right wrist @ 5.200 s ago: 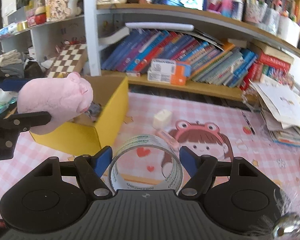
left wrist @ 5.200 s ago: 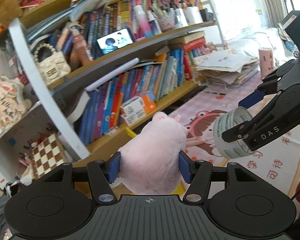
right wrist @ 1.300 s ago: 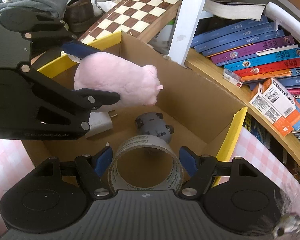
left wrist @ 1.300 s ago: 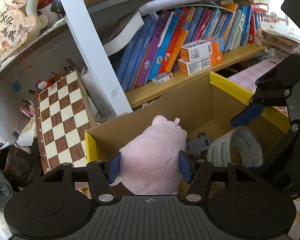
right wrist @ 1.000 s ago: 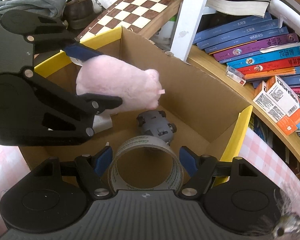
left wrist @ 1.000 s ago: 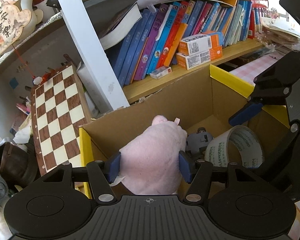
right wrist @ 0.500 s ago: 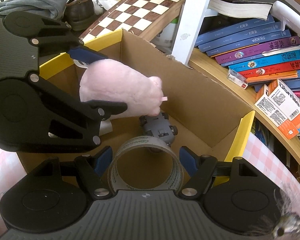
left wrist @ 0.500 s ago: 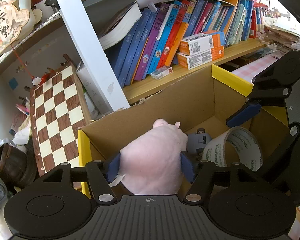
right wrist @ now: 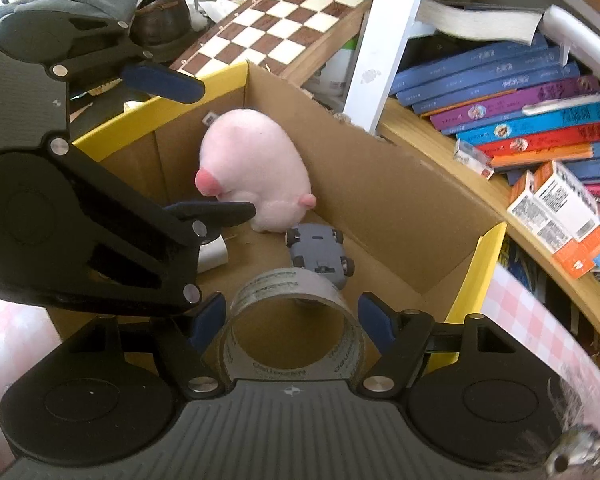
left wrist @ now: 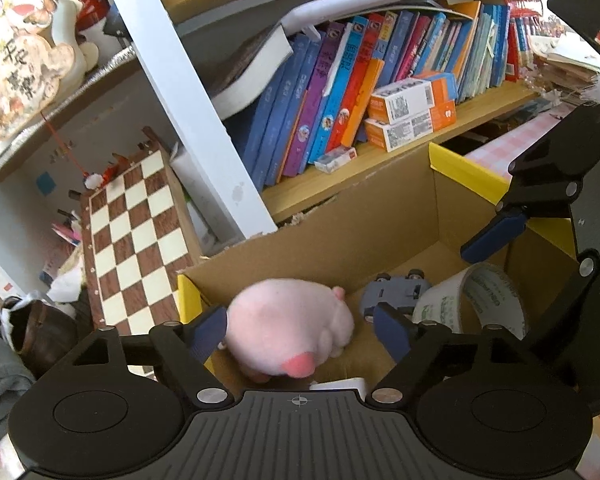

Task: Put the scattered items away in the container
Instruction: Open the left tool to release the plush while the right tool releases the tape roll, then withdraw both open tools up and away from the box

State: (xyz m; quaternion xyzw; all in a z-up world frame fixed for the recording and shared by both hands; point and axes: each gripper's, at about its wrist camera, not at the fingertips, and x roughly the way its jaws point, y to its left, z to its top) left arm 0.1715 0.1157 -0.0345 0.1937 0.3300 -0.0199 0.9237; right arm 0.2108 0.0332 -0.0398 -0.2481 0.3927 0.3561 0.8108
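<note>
Fingers, left gripper: spread wide and released; the blue pads stood clear of the pink plush pig, where half a second earlier they had been clenched on its flanks.
Fingers, right gripper: slightly parted around the tape roll; whether the pads pressed the roll could not be told, though earlier they had sat against its sides.
Change in the pig: earlier it hung between the left pads above the box; now it lay on the floor of the cardboard box, in the corner nearest the chessboard.
Pig, long axis: in the right wrist view it ran from the pink snout, which pointed toward the left gripper, back toward the box's corner; earlier the body had pointed forward along the left fingers.
Tape roll, position: inside the box opening, just beside the grey toy car; its open core faced along the right fingers, much as before.
Toy car: wheels up on the box floor, touching or nearly touching the pig's hind end.
White object: on the box floor, partly hidden by the left gripper.
Surroundings: bookshelf behind the box.
</note>
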